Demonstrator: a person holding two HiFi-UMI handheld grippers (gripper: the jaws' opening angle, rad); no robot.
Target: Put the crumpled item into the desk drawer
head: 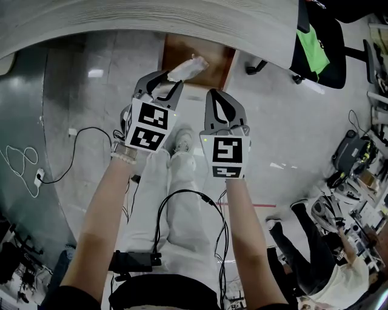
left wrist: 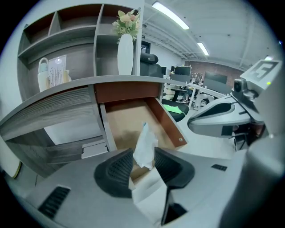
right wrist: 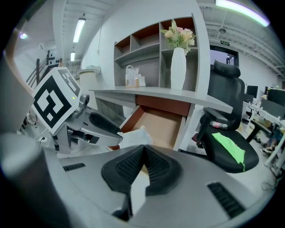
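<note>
The desk drawer (head: 174, 47) (left wrist: 127, 121) (right wrist: 161, 125) stands pulled out under the desktop, its brown bottom bare. A crumpled white tissue (head: 188, 67) (left wrist: 145, 146) (right wrist: 133, 137) hangs over the drawer at the tips of my left gripper (head: 165, 83) (left wrist: 143, 162). That gripper's jaws stand wide apart, and the tissue sits loosely between the pads rather than squeezed. Just to its right, my right gripper (head: 223, 100) (right wrist: 144, 153) is shut with nothing in it, level with the drawer's front edge.
A grey desktop (head: 151, 18) overhangs the drawer, with shelves and a white vase (left wrist: 125, 53) (right wrist: 178, 67) above. A black office chair with a green cloth (head: 315, 48) (right wrist: 228, 150) stands right. Cables (head: 36, 169) trail on the floor. Another person (head: 330, 269) sits lower right.
</note>
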